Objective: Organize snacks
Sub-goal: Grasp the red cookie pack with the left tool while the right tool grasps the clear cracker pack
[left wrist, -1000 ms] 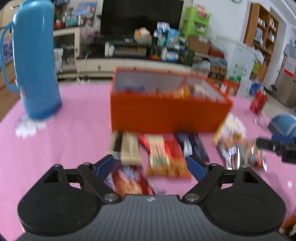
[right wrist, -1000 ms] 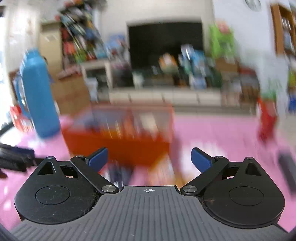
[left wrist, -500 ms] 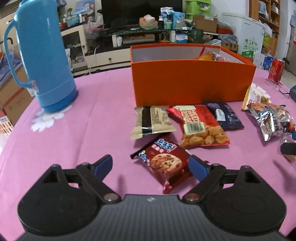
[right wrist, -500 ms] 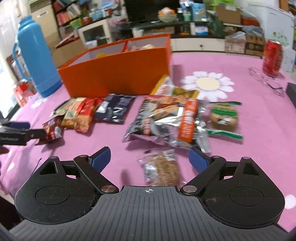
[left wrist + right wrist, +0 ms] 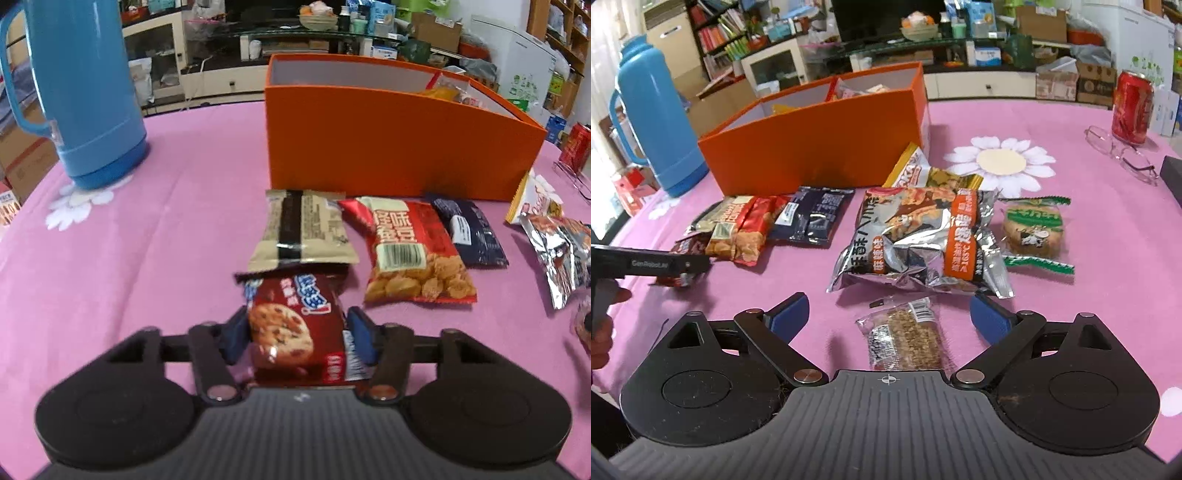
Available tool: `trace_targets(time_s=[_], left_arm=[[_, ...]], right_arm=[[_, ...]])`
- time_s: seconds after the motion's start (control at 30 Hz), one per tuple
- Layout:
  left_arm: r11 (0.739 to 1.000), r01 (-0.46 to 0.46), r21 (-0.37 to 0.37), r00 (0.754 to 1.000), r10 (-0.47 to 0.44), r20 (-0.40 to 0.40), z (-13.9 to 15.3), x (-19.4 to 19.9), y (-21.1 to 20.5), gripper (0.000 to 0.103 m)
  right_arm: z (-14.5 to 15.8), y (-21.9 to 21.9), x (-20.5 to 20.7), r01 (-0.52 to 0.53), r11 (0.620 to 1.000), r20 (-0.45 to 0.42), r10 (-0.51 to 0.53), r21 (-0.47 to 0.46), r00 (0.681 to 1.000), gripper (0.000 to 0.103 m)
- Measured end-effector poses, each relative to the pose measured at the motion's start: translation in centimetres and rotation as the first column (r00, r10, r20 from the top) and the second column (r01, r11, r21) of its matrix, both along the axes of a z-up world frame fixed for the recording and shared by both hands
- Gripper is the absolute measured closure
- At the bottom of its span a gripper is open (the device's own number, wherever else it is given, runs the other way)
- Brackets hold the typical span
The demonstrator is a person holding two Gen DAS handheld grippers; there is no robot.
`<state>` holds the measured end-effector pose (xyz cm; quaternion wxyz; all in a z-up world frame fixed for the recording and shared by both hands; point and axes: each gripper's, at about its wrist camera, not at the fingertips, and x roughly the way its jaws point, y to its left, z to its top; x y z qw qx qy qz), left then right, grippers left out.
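Observation:
A dark red cookie packet (image 5: pixel 295 325) lies on the pink tablecloth with my left gripper (image 5: pixel 297 328) around it; the jaws are closing and both blue pads press its sides. Beyond it lie a beige packet (image 5: pixel 301 229), a red snack bag (image 5: pixel 413 251) and a dark blue packet (image 5: pixel 465 232), in front of the orange box (image 5: pixel 388 147). My right gripper (image 5: pixel 888 314) hangs low over a clear-wrapped grain bar (image 5: pixel 905 338), jaws opening wide, pads clear of the bar. A silver bag (image 5: pixel 923 240) and a green-wrapped cake (image 5: pixel 1034 229) lie past it.
A tall blue thermos (image 5: pixel 81 92) stands at the left of the table. At the far right are a red can (image 5: pixel 1132 107), a pair of glasses (image 5: pixel 1123 155) and a dark object (image 5: pixel 1172 173) at the edge. The box holds several snacks.
My left gripper came down and forward over the cookie packet and its jaws closed onto it. The right gripper sank over the snacks, and the grain bar now lies between its open jaws.

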<state>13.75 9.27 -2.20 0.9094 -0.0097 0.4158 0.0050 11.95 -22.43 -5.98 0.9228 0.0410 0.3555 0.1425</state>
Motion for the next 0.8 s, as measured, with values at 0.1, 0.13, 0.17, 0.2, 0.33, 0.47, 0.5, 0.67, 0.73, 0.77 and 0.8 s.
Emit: trace_targets(time_s=[0.1,0.13,0.17,0.2,0.33,0.47,0.5,0.67,0.73,0.77,0.8], left_arm=[[1.0,0.018,0.008,1.0,-0.017,-0.009,0.0,-1.1,0.5,0.049],[1.0,0.03,0.005,0.999,-0.03,-0.013,0.0,-1.5,0.7,0.049],[0.999,0.046,0.006,0.999,-0.046,-0.016,0.1,-2.1,0.9,0.049],[0.998,0.057,0.007,0.998,-0.057,-0.018,0.1,-2.6,0.9,0.049],[0.995,0.1,0.006,0.994,-0.1,-0.036,0.2,-4.0,1.0,0.049],[0.995,0.1,0.016,0.994,-0.1,-0.038,0.4,-4.1,0.8,0.041],[0.995,0.098,0.016,0.995,-0.097,-0.035,0.6,-4.1,0.8,0.039],[0.995,0.098,0.024,0.995,-0.097,-0.03,0.7,-4.0,0.5,0.036],[0.995,0.094,0.032,0.995,-0.092,-0.038,0.5,-3.9,0.4,0.036],[0.995,0.093,0.033,0.995,-0.091,-0.041,0.5,-3.9,0.3,0.036],[0.995,0.092,0.034,0.995,-0.09,-0.04,0.5,-3.9,0.3,0.036]], right_arm=[[0.2,-0.5,-0.3,0.007,1.0,0.006,-0.007,0.0,1.0,0.018],[0.2,-0.5,-0.3,0.006,1.0,0.0,-0.006,0.0,1.0,0.018],[0.1,-0.5,-0.5,-0.001,1.0,-0.017,0.001,-0.005,1.0,0.018],[0.0,-0.5,-0.7,-0.006,1.0,-0.027,0.006,-0.013,1.0,0.018],[-0.3,-0.1,-1.7,-0.031,0.995,-0.007,0.03,-0.099,1.0,0.018],[-1.0,0.6,-1.2,-0.057,0.992,-0.033,0.053,-0.114,0.998,0.038],[-1.1,0.9,-1.1,-0.064,0.989,-0.029,0.06,-0.132,0.998,0.041],[-1.1,2.1,-1.7,-0.102,0.981,-0.021,0.1,-0.165,0.995,0.049],[-1.1,2.9,-2.1,-0.137,0.975,-0.021,0.135,-0.178,0.991,0.049],[-1.1,3.1,-2.3,-0.15,0.973,-0.023,0.148,-0.173,0.989,0.049],[-1.0,3.3,-2.4,-0.167,0.974,-0.027,0.164,-0.156,0.986,0.049]])
